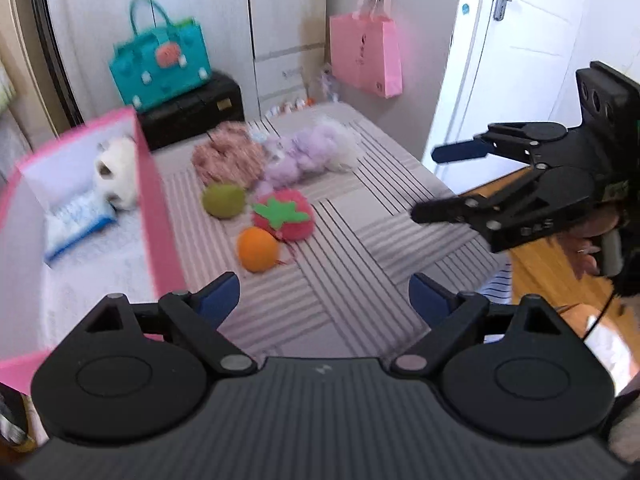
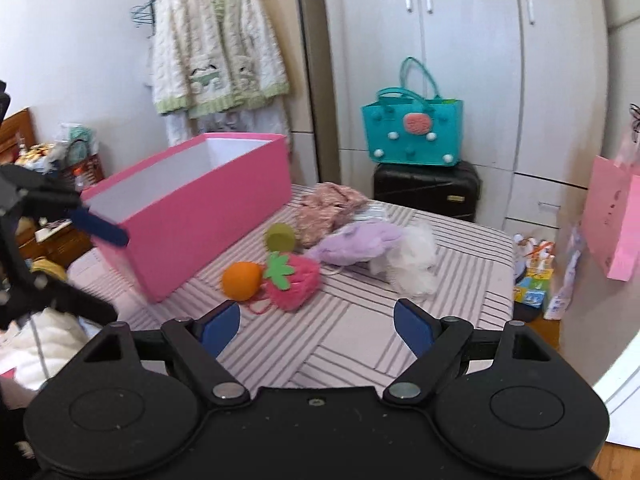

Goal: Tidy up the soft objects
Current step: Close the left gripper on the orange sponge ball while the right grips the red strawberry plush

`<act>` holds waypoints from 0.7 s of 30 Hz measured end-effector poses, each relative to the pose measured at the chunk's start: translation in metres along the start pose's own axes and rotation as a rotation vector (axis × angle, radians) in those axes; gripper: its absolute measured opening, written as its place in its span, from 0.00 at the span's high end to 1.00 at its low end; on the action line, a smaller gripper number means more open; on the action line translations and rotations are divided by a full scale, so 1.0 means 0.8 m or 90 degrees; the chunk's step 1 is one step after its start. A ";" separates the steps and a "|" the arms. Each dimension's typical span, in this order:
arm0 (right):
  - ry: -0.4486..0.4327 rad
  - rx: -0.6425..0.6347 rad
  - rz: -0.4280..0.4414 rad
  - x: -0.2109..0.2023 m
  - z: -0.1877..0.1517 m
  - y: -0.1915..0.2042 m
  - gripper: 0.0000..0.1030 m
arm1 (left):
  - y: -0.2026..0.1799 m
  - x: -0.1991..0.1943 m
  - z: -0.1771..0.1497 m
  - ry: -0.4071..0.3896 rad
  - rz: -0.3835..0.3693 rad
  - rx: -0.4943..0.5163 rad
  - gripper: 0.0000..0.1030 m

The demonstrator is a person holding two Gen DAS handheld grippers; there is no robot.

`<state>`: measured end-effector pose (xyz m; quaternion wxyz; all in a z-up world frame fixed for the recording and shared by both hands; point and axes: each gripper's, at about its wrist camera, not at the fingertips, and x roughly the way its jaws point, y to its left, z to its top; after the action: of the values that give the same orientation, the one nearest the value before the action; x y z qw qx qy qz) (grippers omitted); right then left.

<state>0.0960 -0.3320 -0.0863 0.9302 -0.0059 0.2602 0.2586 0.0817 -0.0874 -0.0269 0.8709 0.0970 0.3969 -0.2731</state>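
Jaws on left gripper (image 1: 324, 300) and right gripper (image 2: 316, 328) are standing wide, empty, readying for pickups. Round orange plush ball (image 2: 241, 280) is lying mid-bed beside open pink rectangular cardboard box (image 2: 208, 216), likely its destination.

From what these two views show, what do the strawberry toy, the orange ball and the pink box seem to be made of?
Strawberry toy: fuzzy pink plush, it seems, with a flat green leaf that looks like felt. Orange ball: matte, soft-looking, perhaps felt or knitted yarn; motion blur leaves it open. Pink box: stiff, straight walls with a smooth pink outside and white inside, probably cardboard.
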 end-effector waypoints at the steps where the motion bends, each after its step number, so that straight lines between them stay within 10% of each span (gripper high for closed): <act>1: 0.001 0.001 -0.002 0.004 -0.001 -0.002 0.15 | -0.002 0.007 0.000 0.007 -0.005 -0.005 0.12; 21: 0.042 -0.183 0.063 0.088 -0.023 0.006 0.17 | 0.005 0.102 0.001 -0.059 0.186 -0.100 0.50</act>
<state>0.1365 -0.2968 -0.1357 0.8970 -0.1347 0.2509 0.3381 0.1279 -0.1166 -0.0875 0.9235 0.0729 0.3584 -0.1158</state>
